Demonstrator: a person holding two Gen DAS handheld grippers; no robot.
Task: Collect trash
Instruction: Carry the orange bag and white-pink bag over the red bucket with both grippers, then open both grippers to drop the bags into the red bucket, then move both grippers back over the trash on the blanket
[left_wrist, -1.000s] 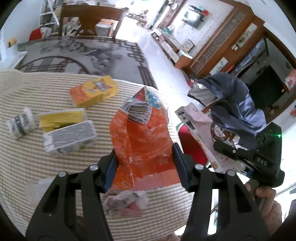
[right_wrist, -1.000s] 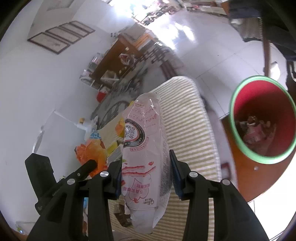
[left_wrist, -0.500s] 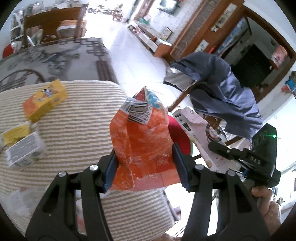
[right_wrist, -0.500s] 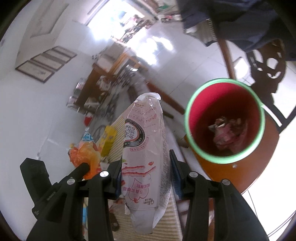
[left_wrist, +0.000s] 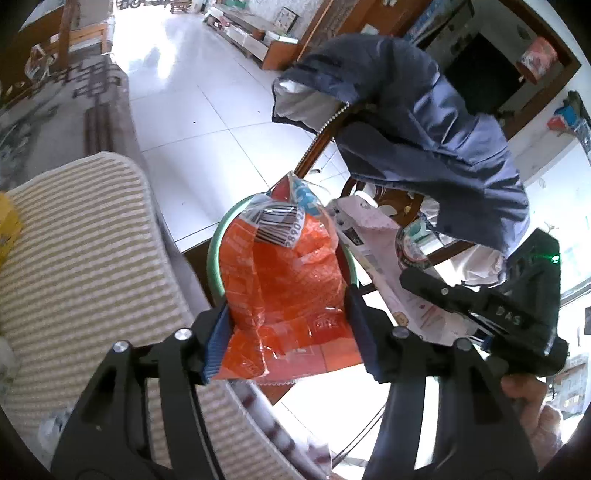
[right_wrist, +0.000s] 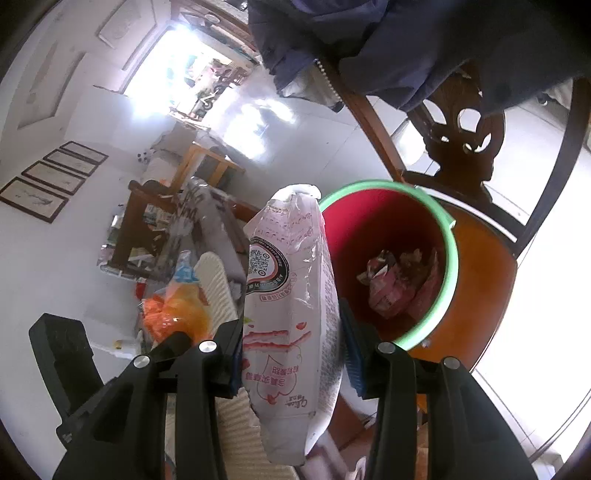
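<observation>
We hold an orange snack bag (left_wrist: 284, 295) clamped between the blue-padded fingers of our left gripper (left_wrist: 286, 325), its barcoded top standing upright ahead of the jaws. Directly behind the bag, past the fingertips, curves the green rim of a red bin (left_wrist: 214, 254), mostly hidden by the foil. In our right gripper (right_wrist: 291, 354) a white-and-pink pouch (right_wrist: 291, 314) is pinched on both flat sides, its crimped top pointing forward and its lower end hanging below the jaws. Just ahead and to the right of that gripper, the red bin (right_wrist: 448, 266) sits on the orange seat of a wooden chair (right_wrist: 484, 280), with what appear to be crumpled pink wrappers (right_wrist: 395, 288) at its bottom. A blue jacket (left_wrist: 424, 122) drapes the chair back above both bags. To the left of our left gripper lies the striped tablecloth (left_wrist: 85, 266), a yellow box (left_wrist: 7, 232) at its far edge.
</observation>
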